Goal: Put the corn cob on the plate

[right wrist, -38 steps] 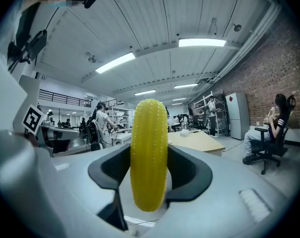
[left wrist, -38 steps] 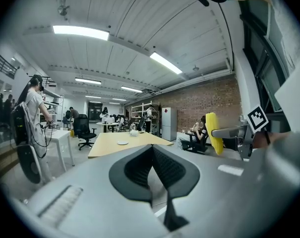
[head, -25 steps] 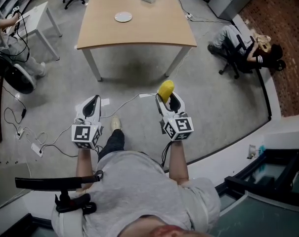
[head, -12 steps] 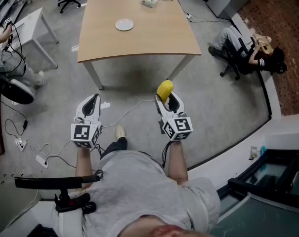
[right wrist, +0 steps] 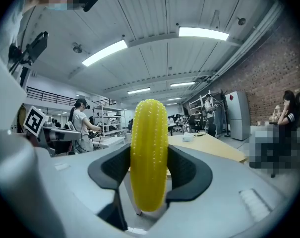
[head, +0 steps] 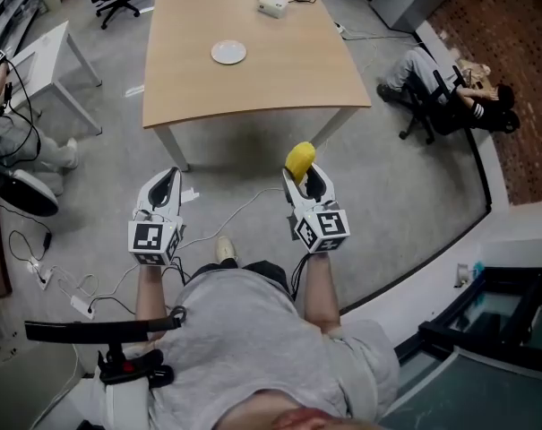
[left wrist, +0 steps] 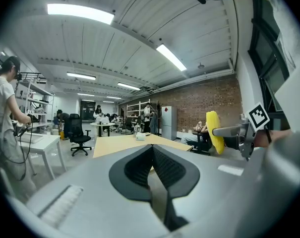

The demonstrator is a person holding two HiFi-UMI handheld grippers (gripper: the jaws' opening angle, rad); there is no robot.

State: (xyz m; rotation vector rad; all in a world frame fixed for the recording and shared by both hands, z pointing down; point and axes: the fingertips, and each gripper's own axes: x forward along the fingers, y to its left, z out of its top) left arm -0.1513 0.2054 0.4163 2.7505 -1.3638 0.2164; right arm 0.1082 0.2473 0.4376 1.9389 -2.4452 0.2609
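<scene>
**Corn cob gripped, short of the table**

The right gripper (head: 306, 183) is clamped on the yellow corn cob (head: 299, 160), which stands upright between its jaws, just off the near edge of the wooden table (head: 279, 79). The left gripper (head: 166, 187) has its jaws together on nothing, also on the table's near side. The white plate (head: 228, 53) lies on the table toward its far edge, well apart from the cob.

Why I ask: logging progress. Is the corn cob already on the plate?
No, the right claw clamps the corn cob, and the plate on the table lies bare.
</scene>
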